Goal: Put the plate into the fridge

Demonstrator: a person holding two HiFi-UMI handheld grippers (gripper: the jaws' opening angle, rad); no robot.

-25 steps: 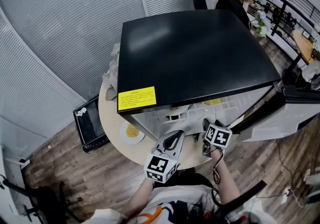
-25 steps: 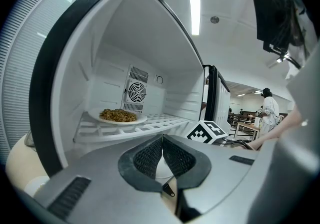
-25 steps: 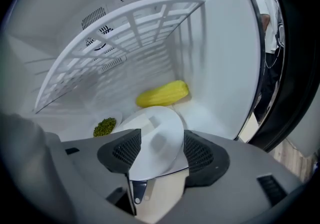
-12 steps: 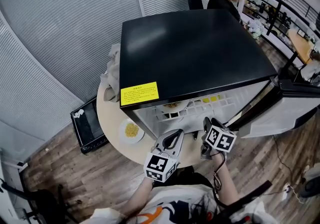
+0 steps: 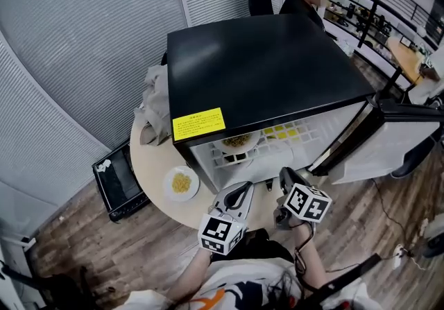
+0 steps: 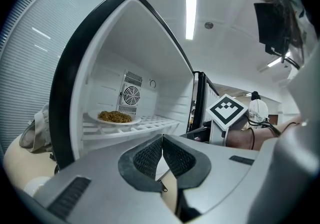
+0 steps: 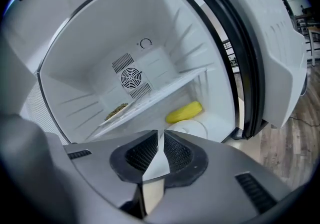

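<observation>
A black mini fridge [image 5: 257, 73] stands on a round table with its door [image 5: 388, 139] swung open to the right. A white plate of brownish food [image 5: 238, 141] rests on the fridge's white shelf, also seen as the plate [image 6: 116, 117] and, partly hidden by the shelf, the plate [image 7: 116, 112]. A second plate of yellow food [image 5: 181, 182] lies on the table left of the fridge. My left gripper [image 6: 162, 154] is shut and empty in front of the opening. My right gripper [image 7: 161, 150] has just been closing; its jaws stand almost together with nothing between them.
A yellow item [image 7: 184, 112] and a white dish [image 7: 192, 129] lie on the fridge floor. A crumpled cloth [image 5: 154, 111] sits on the table [image 5: 149, 163] beside the fridge. A black device [image 5: 119, 178] lies on the wooden floor. A person [image 5: 300, 0] sits behind the fridge.
The right gripper has drawn back from the fridge opening toward me. The left gripper has stayed put. The head view has shifted, showing more of the shelf and its plate.
</observation>
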